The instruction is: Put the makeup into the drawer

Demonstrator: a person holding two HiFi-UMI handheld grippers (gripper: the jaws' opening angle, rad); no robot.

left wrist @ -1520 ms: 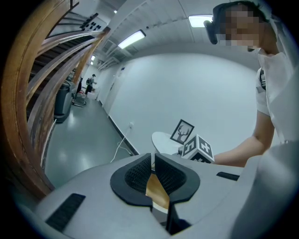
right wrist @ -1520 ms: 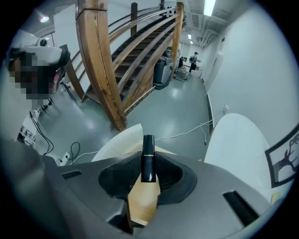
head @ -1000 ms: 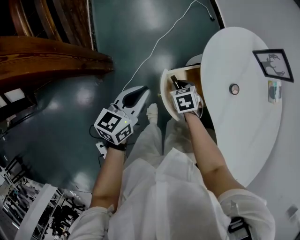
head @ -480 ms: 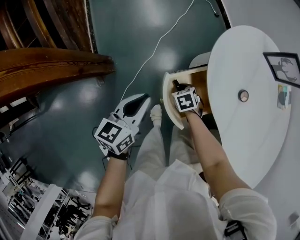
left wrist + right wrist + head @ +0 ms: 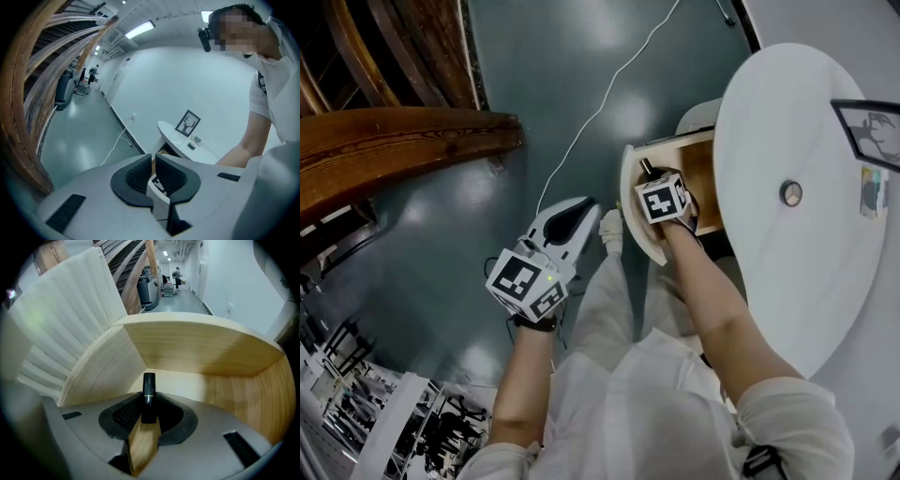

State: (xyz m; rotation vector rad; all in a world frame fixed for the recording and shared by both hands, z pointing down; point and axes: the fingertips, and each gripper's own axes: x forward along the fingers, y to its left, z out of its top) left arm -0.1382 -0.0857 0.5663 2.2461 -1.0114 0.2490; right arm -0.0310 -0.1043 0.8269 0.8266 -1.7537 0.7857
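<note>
The open wooden drawer [image 5: 197,352] under the round white table [image 5: 787,103] is my landing zone, and my right gripper [image 5: 149,405] hangs tip-down inside it, jaws clamped on the black lipstick [image 5: 148,392], whose free end stands out past the pads above the drawer's pale bottom. Letting go from here could make the tube land on end and bounce or roll against the curved wall, while pushing lower could jam its tip into the bottom and skew it in the pads. My left gripper [image 5: 153,174], jaws together on nothing, waits well apart over the green floor [image 5: 534,112], little threat.
</note>
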